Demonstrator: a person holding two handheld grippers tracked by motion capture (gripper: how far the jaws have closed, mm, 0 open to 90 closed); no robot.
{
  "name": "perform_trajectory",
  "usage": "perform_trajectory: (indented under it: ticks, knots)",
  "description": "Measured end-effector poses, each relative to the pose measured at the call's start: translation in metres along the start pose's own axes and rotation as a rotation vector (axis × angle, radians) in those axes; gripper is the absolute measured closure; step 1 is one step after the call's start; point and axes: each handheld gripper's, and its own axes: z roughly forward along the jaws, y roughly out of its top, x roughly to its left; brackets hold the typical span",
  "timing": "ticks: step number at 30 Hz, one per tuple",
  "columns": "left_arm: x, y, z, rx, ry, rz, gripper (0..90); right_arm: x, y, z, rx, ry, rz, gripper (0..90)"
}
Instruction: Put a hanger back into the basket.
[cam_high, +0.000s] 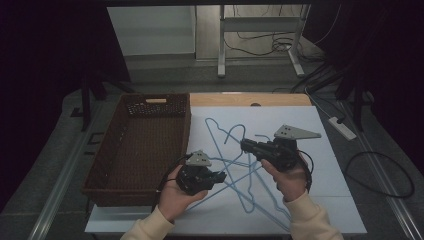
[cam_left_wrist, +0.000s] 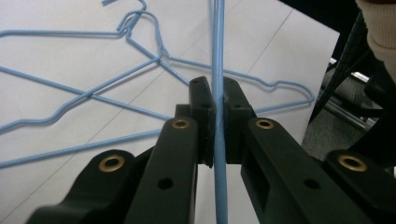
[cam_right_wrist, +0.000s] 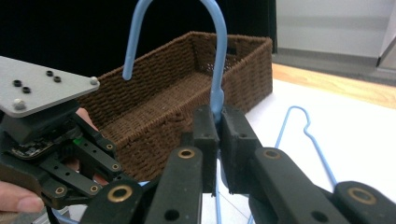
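From above, my left gripper (cam_high: 216, 178) and right gripper (cam_high: 246, 145) both sit over the tangle of blue wire hangers (cam_high: 235, 165) on the white table (cam_high: 320, 165), beside the brown wicker basket (cam_high: 140, 145). Along my left gripper (cam_left_wrist: 218, 95), the jaws are pinched tight on one straight hanger wire (cam_left_wrist: 218, 46), with the other hangers lying flat beyond. Along my right gripper (cam_right_wrist: 219, 116), the jaws are clamped on a hanger's neck, its hook (cam_right_wrist: 187, 28) rising upright before the basket (cam_right_wrist: 187, 93).
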Motion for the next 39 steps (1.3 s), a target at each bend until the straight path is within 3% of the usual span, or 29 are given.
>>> perform_trajectory:
  ticks: [2, 7, 10, 12, 17, 23, 30, 35, 39]
  knots:
    - [0.000, 0.000, -0.004, -0.010, 0.000, -0.002, 85.8, 0.002, 0.001, -0.003, -0.014, 0.005, -0.012, 77.8]
    - [0.003, 0.002, -0.020, -0.042, 0.014, -0.010, 85.8, 0.005, -0.002, -0.018, -0.089, -0.014, -0.076, 42.7]
    - [0.005, 0.002, -0.026, -0.054, 0.018, -0.017, 85.8, 0.002, -0.007, -0.023, -0.092, -0.023, -0.088, 37.5]
    - [0.010, 0.002, -0.033, -0.068, 0.027, -0.027, 85.8, -0.005, -0.015, -0.027, -0.081, -0.037, -0.062, 33.2]
    - [0.018, 0.000, -0.046, -0.088, 0.047, -0.040, 85.8, -0.023, -0.035, -0.033, -0.056, -0.082, -0.052, 29.9]
    - [0.027, 0.000, -0.066, -0.134, 0.065, -0.043, 85.8, -0.041, -0.063, -0.041, -0.020, -0.097, -0.056, 27.3]
    - [0.037, -0.005, -0.092, -0.196, 0.090, -0.054, 85.8, -0.050, -0.076, -0.038, 0.021, -0.110, -0.032, 27.8]
    - [0.049, -0.012, -0.119, -0.238, 0.129, -0.063, 85.8, -0.057, -0.087, -0.036, 0.042, -0.129, -0.033, 27.7]
    - [0.058, -0.018, -0.133, -0.238, 0.182, -0.066, 85.8, -0.060, -0.090, -0.034, 0.060, -0.141, -0.031, 28.0]
